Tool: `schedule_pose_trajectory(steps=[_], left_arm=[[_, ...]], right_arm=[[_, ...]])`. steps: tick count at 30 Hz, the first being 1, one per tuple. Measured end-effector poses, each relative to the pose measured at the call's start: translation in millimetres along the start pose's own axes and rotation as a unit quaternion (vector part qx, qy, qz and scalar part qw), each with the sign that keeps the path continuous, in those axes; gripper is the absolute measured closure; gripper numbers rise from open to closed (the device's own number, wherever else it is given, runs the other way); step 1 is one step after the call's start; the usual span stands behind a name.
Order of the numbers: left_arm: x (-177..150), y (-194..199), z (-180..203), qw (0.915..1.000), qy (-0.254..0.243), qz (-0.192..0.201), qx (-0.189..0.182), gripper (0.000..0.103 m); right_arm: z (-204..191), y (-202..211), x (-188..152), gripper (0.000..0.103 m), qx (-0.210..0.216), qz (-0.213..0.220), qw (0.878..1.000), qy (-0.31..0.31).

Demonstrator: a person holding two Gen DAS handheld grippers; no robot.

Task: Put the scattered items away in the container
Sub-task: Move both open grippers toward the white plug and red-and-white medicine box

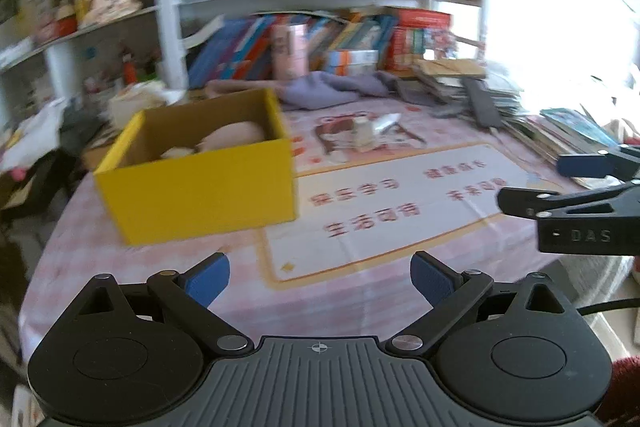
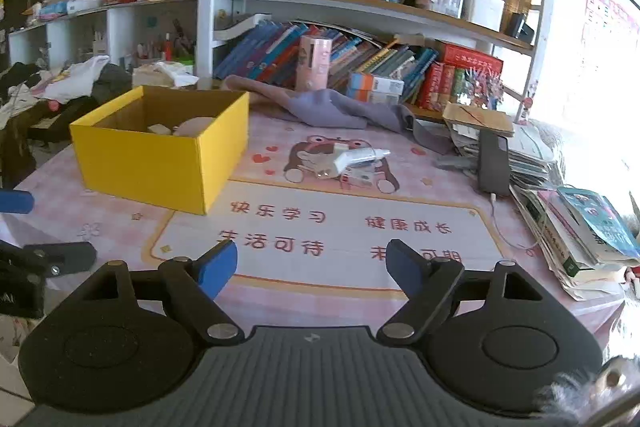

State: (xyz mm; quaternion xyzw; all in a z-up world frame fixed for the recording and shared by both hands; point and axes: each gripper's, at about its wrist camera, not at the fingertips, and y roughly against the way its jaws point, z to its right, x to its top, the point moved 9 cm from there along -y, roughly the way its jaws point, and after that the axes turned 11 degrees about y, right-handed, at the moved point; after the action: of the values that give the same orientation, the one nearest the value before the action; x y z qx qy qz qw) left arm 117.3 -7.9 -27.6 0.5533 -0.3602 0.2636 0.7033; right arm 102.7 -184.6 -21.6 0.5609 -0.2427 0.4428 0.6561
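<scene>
A yellow cardboard box (image 2: 160, 163) stands on the left of the pink table mat and also shows in the left wrist view (image 1: 200, 191). Pale items (image 2: 192, 126) lie inside it. A white tube (image 2: 360, 158) with small cards and a white block lies on the cartoon print beyond the box; it looks blurred in the left wrist view (image 1: 370, 131). My left gripper (image 1: 320, 281) is open and empty, near the table's front. My right gripper (image 2: 312, 267) is open and empty over the mat's front; its fingers (image 1: 560, 203) show at the right of the left wrist view.
A grey cloth (image 2: 332, 109) lies behind the tube. A dark phone (image 2: 494, 163) on a cable and stacked books (image 2: 580, 235) fill the right edge. Bookshelves (image 2: 360, 3) stand behind the table. Clothes (image 2: 76, 83) pile up at the far left.
</scene>
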Motion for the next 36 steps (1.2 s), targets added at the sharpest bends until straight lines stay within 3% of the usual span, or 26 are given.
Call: schedule_pose_trajectory(steps=[10, 19, 28, 36], left_arm=[[10, -38, 46, 0.9974, -0.035, -0.016, -0.061, 0.004], [21, -76, 73, 0.9949, -0.050, -0.028, -0.082, 0.004], [38, -122, 97, 0.9952, -0.047, -0.048, -0.071, 0.004], [77, -151, 112, 0.9985, -0.015, -0.032, -0.042, 0.004]], right_arm=[[42, -13, -12, 0.019, -0.039, -0.023, 0.999, -0.025], [70, -39, -14, 0.019, -0.047, -0.035, 0.998, -0.027], [110, -80, -20, 0.019, -0.039, -0.061, 0.996, -0.042], [147, -120, -4, 0.018, -0.009, -0.060, 0.998, -0.033]])
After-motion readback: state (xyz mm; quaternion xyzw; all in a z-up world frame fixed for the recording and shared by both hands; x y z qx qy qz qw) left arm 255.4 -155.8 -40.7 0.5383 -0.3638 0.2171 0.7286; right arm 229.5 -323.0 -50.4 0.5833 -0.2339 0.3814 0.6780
